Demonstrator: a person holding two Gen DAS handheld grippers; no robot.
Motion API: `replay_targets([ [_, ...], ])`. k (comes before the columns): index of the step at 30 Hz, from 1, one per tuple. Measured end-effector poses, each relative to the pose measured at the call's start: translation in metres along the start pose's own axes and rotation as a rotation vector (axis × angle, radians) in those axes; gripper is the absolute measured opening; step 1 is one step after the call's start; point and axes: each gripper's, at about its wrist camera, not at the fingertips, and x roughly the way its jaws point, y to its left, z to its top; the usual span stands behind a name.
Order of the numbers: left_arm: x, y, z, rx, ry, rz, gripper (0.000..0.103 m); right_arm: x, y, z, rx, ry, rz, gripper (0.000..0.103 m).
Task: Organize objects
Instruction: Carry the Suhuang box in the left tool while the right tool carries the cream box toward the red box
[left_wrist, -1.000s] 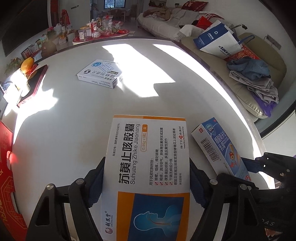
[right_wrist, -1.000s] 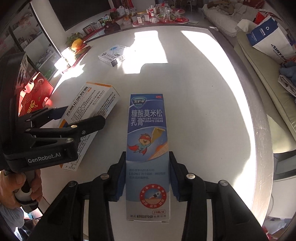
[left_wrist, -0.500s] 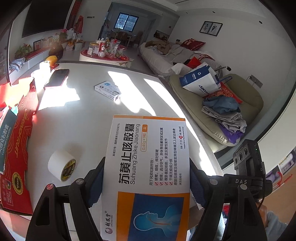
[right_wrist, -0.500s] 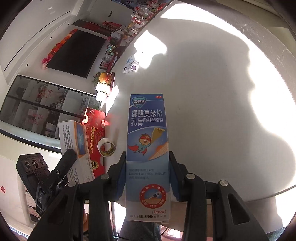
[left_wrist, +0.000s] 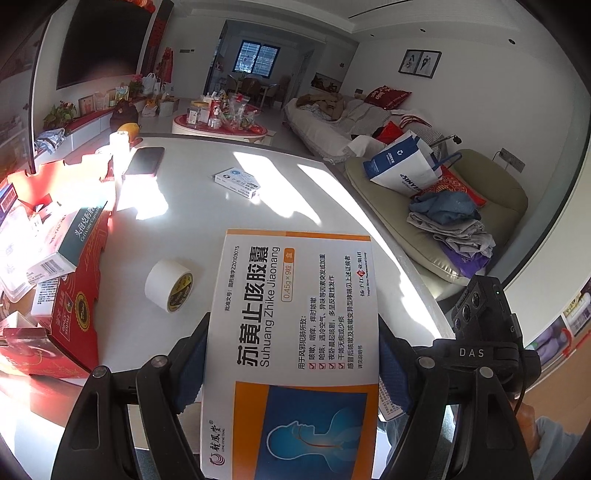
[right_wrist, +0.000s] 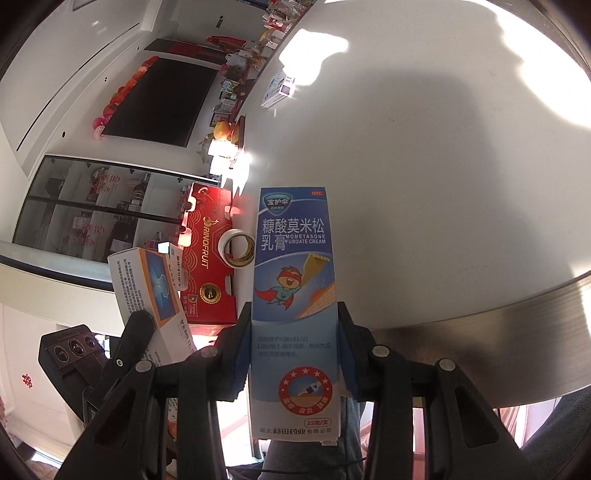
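Orange-white medicine box (left_wrist: 291, 332) clamped in left gripper (left_wrist: 291, 373), blue cream carton (right_wrist: 293, 295) in right gripper (right_wrist: 293, 354).

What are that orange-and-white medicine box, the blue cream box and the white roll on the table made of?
The orange-and-white medicine box looks like thin printed cardboard: crisp folded edges, slight sheen. The blue cream box seems to be the same, glossier. The white tape roll looks like adhesive tape, matte outside, wound on a printed core that is probably card.
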Motion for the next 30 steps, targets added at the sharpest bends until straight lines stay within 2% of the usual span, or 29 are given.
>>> replay_targets([
  [6, -0.008, 0.004, -0.003, 0.005, -0.016, 0.015, 0.083, 0.006, 0.001, -0.005, 0.003, 0.017, 0.000, 0.040],
  [30, -0.003, -0.006, -0.007, 0.030, 0.015, 0.004, 0.083, 0.007, -0.006, -0.008, 0.018, 0.036, 0.012, 0.040],
])
